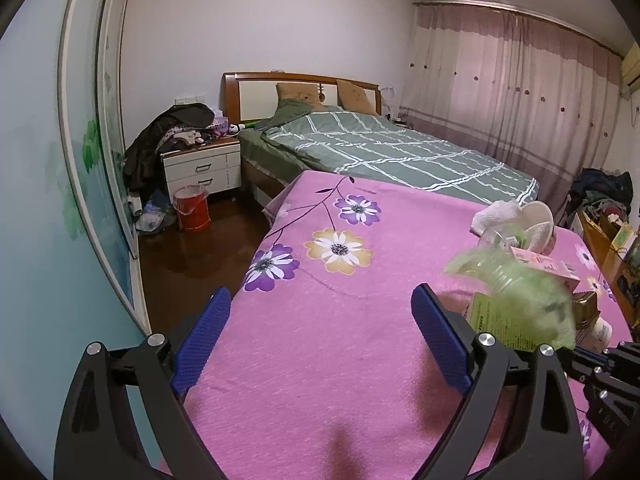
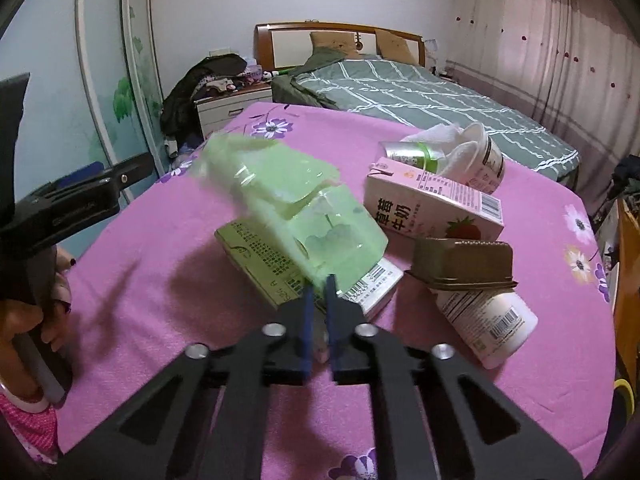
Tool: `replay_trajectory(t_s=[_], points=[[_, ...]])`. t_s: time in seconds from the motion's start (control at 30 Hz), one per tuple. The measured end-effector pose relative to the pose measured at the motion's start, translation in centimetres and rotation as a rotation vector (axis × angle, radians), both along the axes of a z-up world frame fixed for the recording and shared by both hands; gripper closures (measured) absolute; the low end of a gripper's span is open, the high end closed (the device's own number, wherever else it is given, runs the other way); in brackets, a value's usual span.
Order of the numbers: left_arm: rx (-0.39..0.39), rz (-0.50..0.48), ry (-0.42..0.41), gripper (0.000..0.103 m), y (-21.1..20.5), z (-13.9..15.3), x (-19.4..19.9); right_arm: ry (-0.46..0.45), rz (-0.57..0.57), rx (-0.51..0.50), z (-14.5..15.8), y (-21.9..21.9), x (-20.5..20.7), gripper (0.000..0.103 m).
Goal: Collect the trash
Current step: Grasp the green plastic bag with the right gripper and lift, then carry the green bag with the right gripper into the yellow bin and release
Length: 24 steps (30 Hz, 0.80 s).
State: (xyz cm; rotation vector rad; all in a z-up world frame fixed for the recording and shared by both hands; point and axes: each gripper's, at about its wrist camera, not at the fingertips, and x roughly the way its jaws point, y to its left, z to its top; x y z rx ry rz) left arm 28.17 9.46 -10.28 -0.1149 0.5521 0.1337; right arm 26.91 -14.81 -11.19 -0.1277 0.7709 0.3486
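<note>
One green bag [image 2: 280, 200] (right gripper [image 2: 319, 288])

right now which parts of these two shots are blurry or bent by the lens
Right wrist view: the green plastic bag held in the right tool is smeared by motion blur, while the strawberry milk carton print stays sharp. Left wrist view: the same bag is blurred too; the open left tool is crisp. Both views: fisheye bends the wardrobe frame and darkens the corners.

Pink floral cloth [image 2: 168, 248], cartons [image 2: 436, 204], cups [image 2: 486, 320]
</note>
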Motion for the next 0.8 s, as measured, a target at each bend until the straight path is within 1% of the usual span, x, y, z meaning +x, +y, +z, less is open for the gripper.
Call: replay_trajectory(t_s=[0.1, 0.23, 0.43, 0.57, 0.7, 0.8], points=[[-0.015, 0.004, 0.002, 0.012, 0.3, -0.1, -0.1, -0.006, -0.008, 0.04, 0.7, -0.8, -0.1, 0.101], [-0.012, 0.004, 0.001, 0.012, 0.4, -0.1, -0.1, -0.02, -0.013, 0.111, 2.2, -2.0, -0.5, 0.102], [-0.006, -0.007, -0.006, 0.012, 0.4, -0.1, -0.1, -0.071, 0.004, 0.217, 5.7, -3.7, -2.5, 0.102], [-0.007, -0.012, -0.007, 0.012, 0.3, -0.1, -0.2, -0.118, -0.001, 0.253, 8.0, -5.3, -4.2, 0.102], [-0.003, -0.014, -0.008, 0.012, 0.1, 0.0, -0.3, -0.158, -0.042, 0.274, 9.5, -7.9, -6.1, 0.102], [0.001, -0.017, -0.01, 0.012, -0.1, 0.0, -0.3, -0.181, -0.126, 0.27, 10.0, -11.4, -7.7, 0.102]])
